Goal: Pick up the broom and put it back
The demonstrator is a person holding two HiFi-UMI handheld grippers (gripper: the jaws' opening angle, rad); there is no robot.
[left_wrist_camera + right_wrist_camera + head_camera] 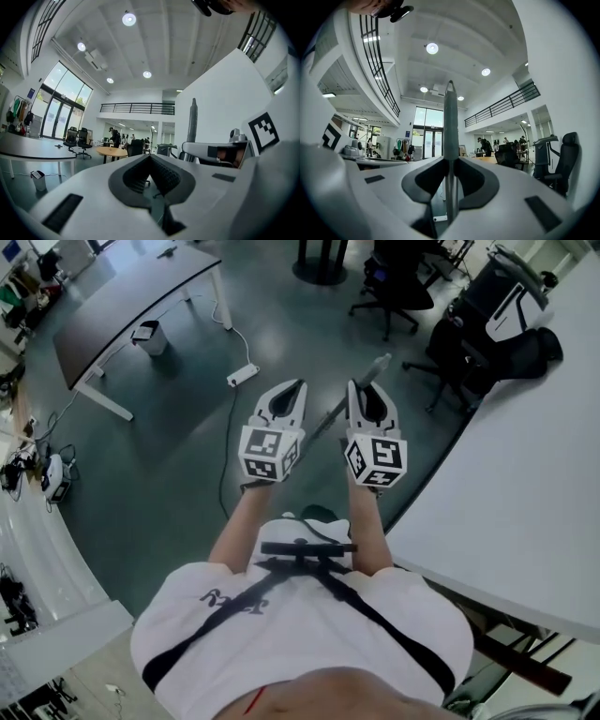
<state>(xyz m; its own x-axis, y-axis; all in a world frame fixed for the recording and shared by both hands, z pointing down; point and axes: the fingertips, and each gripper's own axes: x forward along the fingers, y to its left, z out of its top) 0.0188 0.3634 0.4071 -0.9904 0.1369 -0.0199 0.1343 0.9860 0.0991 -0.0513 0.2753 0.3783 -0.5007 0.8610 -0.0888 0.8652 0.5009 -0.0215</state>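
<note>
right claw [450,160] grips slim grey broom handle [450,117]; left claw [150,156] closed, empty.

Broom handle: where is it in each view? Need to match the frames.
Head view: the broom handle is centre right, poking up and right out of the right gripper.
Left gripper view: right of centre, the handle stands upright above the right gripper.
Right gripper view: dead centre and vertical, clamped between that gripper's jaws.
Shared landmark: the right gripper, shut on the handle.
</note>
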